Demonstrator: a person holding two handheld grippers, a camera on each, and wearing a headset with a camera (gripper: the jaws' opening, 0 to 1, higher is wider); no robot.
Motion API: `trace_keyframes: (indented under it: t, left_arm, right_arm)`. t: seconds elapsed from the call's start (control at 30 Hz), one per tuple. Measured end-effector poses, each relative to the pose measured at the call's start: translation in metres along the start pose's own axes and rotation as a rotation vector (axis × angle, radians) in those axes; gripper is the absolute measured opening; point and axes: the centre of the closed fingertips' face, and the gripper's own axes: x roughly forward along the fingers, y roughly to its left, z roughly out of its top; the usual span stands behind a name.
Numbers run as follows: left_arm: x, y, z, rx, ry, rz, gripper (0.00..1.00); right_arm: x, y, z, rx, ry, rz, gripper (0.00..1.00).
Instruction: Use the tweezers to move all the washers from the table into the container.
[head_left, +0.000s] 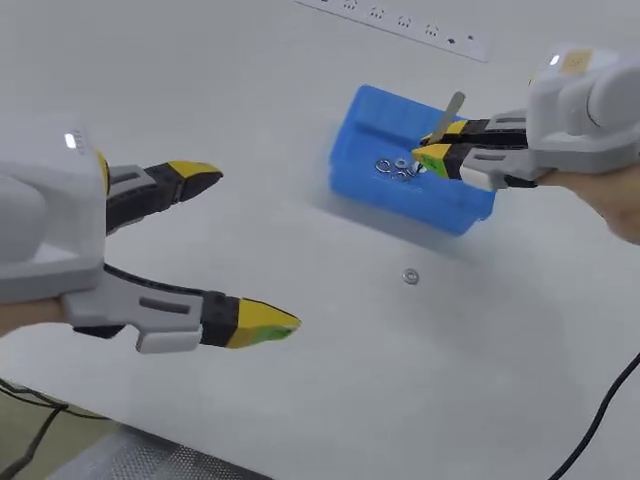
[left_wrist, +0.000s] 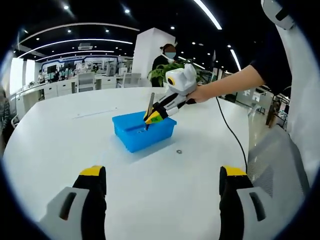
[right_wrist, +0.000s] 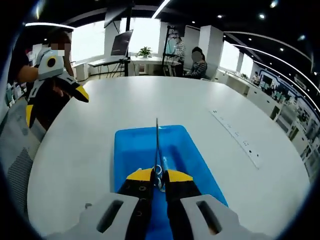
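Observation:
The blue container (head_left: 440, 205) stands on the white table with several washers (head_left: 398, 168) lying inside it. My right gripper (head_left: 432, 157) hovers over its right part, shut on the metal tweezers (head_left: 452, 108), whose tips point down into the container (right_wrist: 135, 150). The tweezers (right_wrist: 157, 142) run straight ahead between the shut jaws of the right gripper (right_wrist: 158, 176). One washer (head_left: 411, 277) lies on the table in front of the container, also seen as the washer (left_wrist: 179, 151) near the container (left_wrist: 142, 135). My left gripper (head_left: 235, 250) is open and holds nothing, well left of the container.
A white power strip (head_left: 400, 20) lies along the far side of the table. A black cable (head_left: 600, 420) runs off at the lower right. The table's near edge (head_left: 150, 430) is at the lower left. People stand in the background beyond the table.

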Motion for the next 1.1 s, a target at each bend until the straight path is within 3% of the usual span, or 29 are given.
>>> trace_keyframes:
  t: [0.13,0.47,0.9,1.1]
  left_arm:
    - [0.000,0.000,-0.004,0.003,0.018,0.002,0.99]
    - [0.002,-0.004,-0.003,-0.002,0.015,-0.003,0.99]
    - [0.000,-0.004,-0.002,-0.003,0.015,-0.004,0.99]
    - [0.000,-0.003,0.001,-0.001,0.012,-0.001,0.99]
  right_arm:
    - [0.000,0.008,0.000,0.003,0.001,0.008,0.09]
    - [-0.002,0.021,0.000,-0.026,0.025,0.024,0.10]
    - [-0.004,0.022,0.001,-0.025,0.026,0.024,0.10]
    - [-0.008,0.019,0.010,-0.039,-0.004,0.017,0.09]
